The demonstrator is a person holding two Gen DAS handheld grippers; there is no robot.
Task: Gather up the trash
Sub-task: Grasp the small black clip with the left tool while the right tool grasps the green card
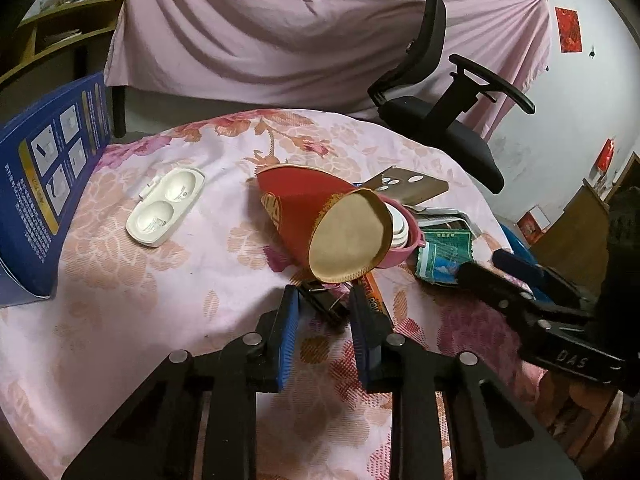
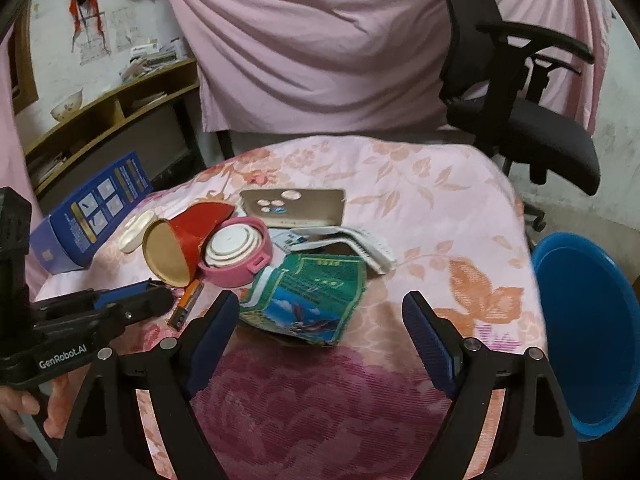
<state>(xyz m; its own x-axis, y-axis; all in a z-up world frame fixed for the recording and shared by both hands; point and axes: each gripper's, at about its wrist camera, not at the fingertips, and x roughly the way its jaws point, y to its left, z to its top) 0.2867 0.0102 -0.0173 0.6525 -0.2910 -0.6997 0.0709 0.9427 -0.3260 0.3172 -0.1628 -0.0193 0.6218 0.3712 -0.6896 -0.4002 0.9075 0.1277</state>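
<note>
My left gripper [image 1: 325, 300] is narrowed around a small black clip-like thing [image 1: 323, 299] on the floral cloth, and its pads appear to touch both sides. A squashed red paper cup [image 1: 340, 232] lies just beyond the fingertips, bottom toward me. An orange stick [image 1: 376, 292] rests beside the right finger. My right gripper [image 2: 320, 300] stands wide open, with a green printed packet [image 2: 308, 300] lying between its tips. The right wrist view shows the left gripper [image 2: 166, 298] below the red cup [image 2: 180, 244]. In the left wrist view the right gripper [image 1: 488, 266] is beside the green packet [image 1: 440, 256].
A pink collapsible cup [image 2: 236, 256], grey card [image 2: 296, 206] and white papers [image 2: 352, 246] crowd the table [image 2: 440, 208]. A blue box [image 1: 44, 184] and white blister tray [image 1: 164, 208] sit left. A blue basin [image 2: 588, 332] is at the right edge, an office chair [image 2: 520, 120] behind.
</note>
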